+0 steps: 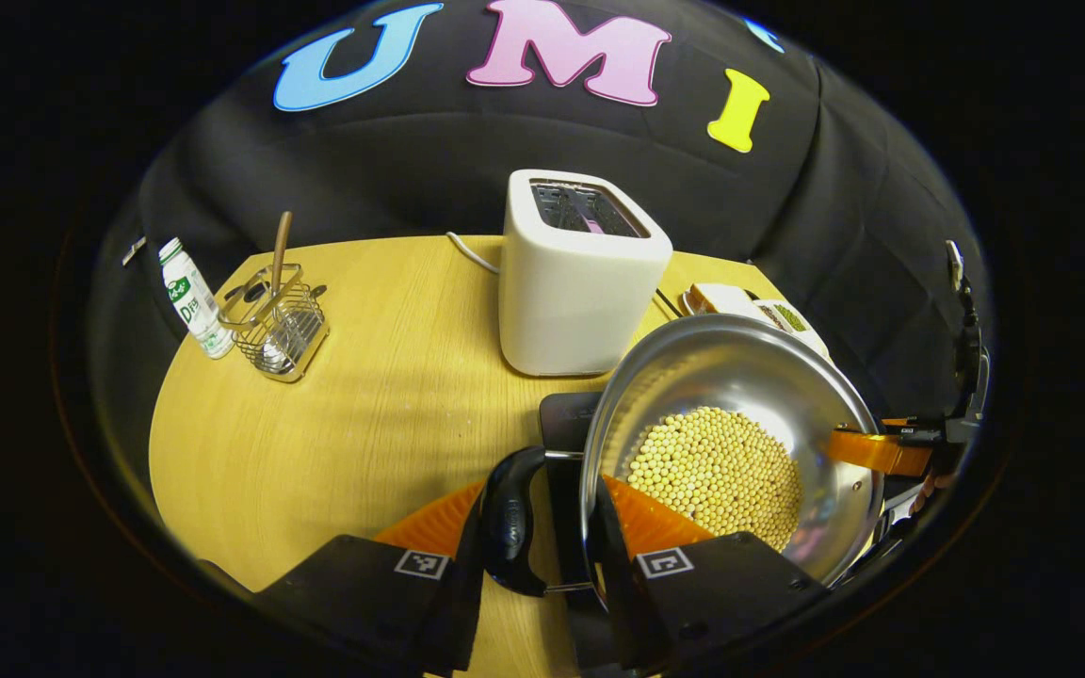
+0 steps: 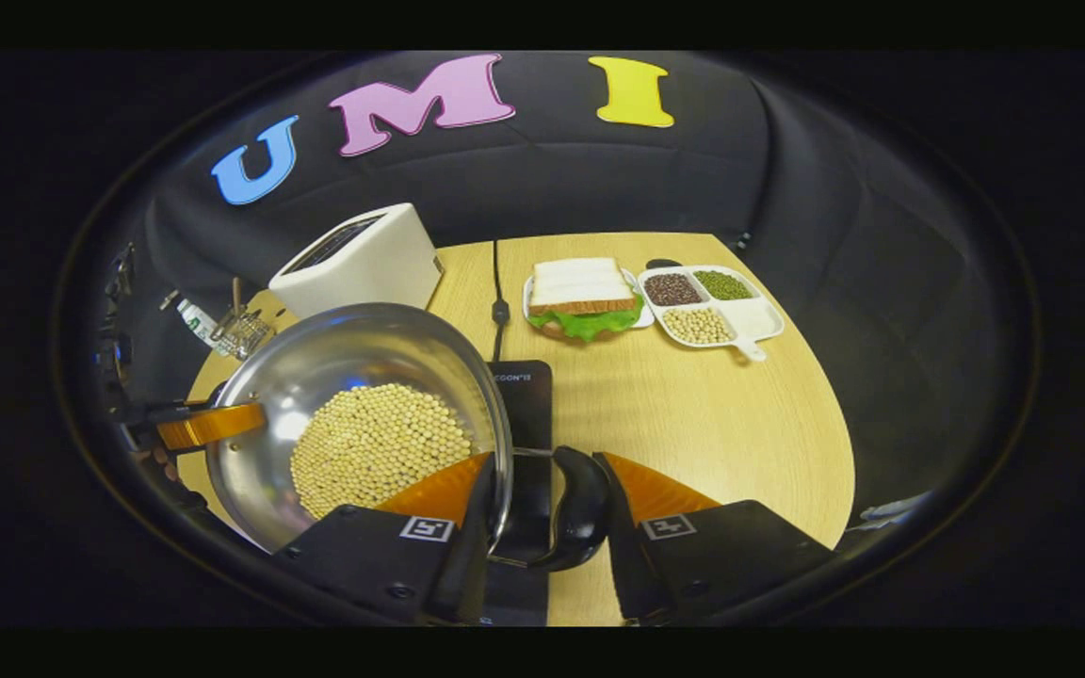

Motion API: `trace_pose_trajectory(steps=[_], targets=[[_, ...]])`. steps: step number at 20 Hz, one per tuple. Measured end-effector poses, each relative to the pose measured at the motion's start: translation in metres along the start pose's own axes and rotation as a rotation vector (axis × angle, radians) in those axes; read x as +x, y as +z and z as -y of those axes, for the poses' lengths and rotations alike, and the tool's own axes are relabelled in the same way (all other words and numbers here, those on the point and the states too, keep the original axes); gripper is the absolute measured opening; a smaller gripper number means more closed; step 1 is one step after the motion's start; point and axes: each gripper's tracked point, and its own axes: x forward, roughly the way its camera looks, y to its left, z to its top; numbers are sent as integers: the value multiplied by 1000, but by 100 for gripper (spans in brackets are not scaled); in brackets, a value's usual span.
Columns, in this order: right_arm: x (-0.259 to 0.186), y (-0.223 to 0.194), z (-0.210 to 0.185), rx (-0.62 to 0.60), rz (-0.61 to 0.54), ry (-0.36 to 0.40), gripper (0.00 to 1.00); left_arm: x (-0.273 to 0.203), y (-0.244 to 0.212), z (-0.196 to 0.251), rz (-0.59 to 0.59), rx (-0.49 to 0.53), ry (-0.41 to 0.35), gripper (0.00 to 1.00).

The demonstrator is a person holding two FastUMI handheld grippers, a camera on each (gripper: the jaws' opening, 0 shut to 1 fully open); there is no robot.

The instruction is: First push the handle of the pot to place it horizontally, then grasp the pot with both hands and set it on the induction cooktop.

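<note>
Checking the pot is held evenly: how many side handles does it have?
2: one handle sits between the left gripper fingers, the other handle between the right gripper fingers, on opposite sides of the pot.

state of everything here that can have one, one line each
pot: tilted, holding yellow beans, over the induction cooktop
left tool: shut on the pot's left handle
right tool: shut on the pot's right handle
toaster: upright, slots open at top
bottle: upright, capped
utensil rack: upright, utensils inside
divided tray: three compartments filled
sandwich: assembled on its plate
</note>
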Motion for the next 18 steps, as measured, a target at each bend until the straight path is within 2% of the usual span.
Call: trace_pose_trajectory(steps=[1, 2, 13, 14, 16, 18], targets=[[1, 1, 0, 2, 2, 2, 53, 0, 0, 0, 1, 2, -3, 58], [2, 0, 0, 6, 2, 3, 57, 0, 1, 0, 2, 4, -4, 58], [2, 1, 2, 30, -1, -15, 58, 1, 5, 0, 1, 5, -10, 59], [3, 2, 2, 27, 4, -25, 55, 1, 5, 1, 1, 5, -9, 59], [4, 2, 4, 9, 12, -37, 62, 0, 3, 1, -4, 4, -5, 60], [1, 2, 3, -4, 17, -40, 64, 0, 2, 1, -7, 1, 1, 61]])
